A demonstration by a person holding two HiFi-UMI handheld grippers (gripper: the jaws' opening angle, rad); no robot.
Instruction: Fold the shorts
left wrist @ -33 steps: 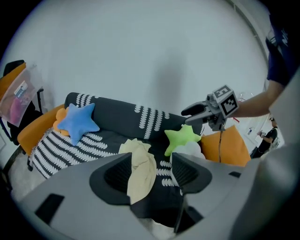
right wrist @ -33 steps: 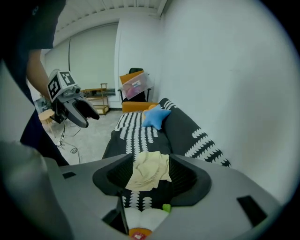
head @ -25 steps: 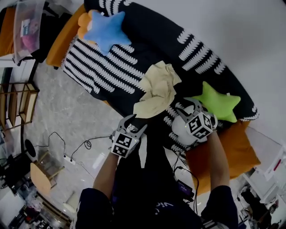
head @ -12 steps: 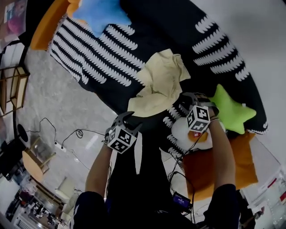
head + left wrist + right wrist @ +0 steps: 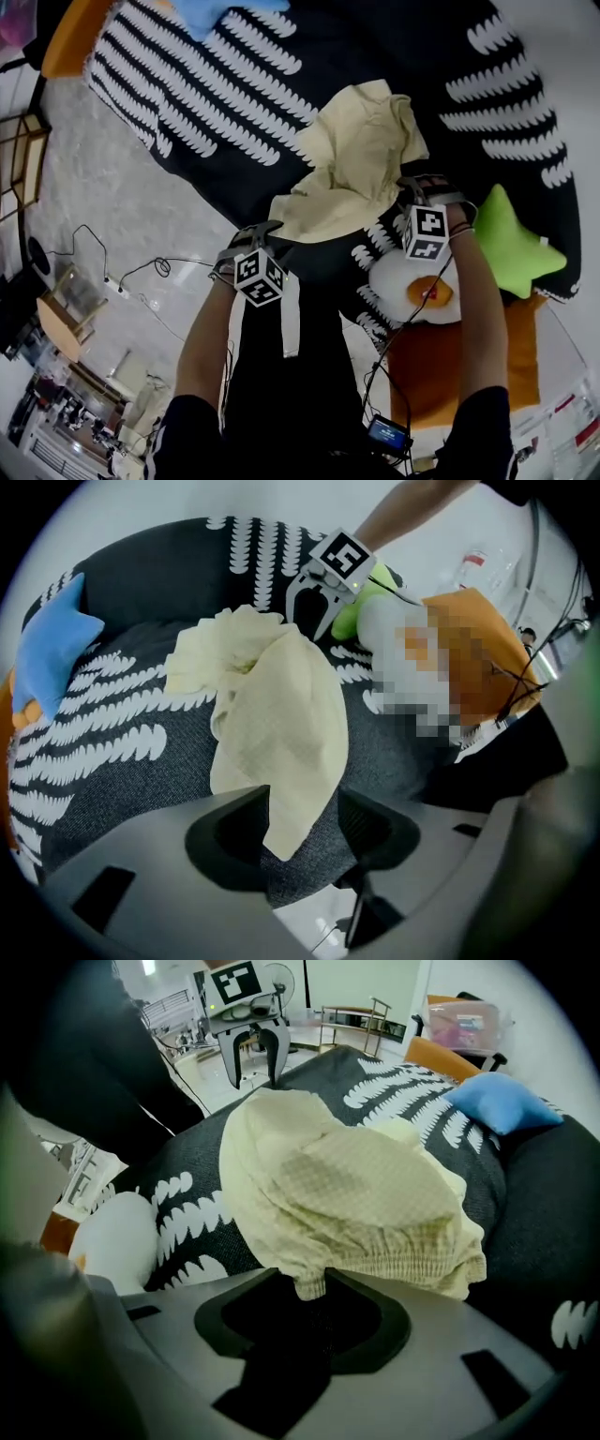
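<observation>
1. Head view shows pale yellow shorts [image 5: 361, 159] crumpled on a black blanket [image 5: 216, 122] with a white pattern. They lie between the two grippers and just ahead of them.
2. The left gripper [image 5: 265, 232] points steeply down at the near corner of the shorts. In the left gripper view its jaws stand spread and have just been closing. That corner hangs between them, with a gap showing at one side.
3. The right gripper [image 5: 422, 186] sits at the elastic waistband. In the right gripper view its jaws have just been closing and pinch a small fold of that waistband.
4. A white plush toy [image 5: 412, 281] lies just beside the right gripper, on the person's side of it. A green star cushion [image 5: 516, 248] lies near that gripper's outer side.
5. A blue star cushion [image 5: 47, 653] lies well apart from the left gripper, past the shorts.
6. Far beyond the right gripper stands a clear lidded box [image 5: 464, 1021]. It holds pink things too small to tell.
</observation>
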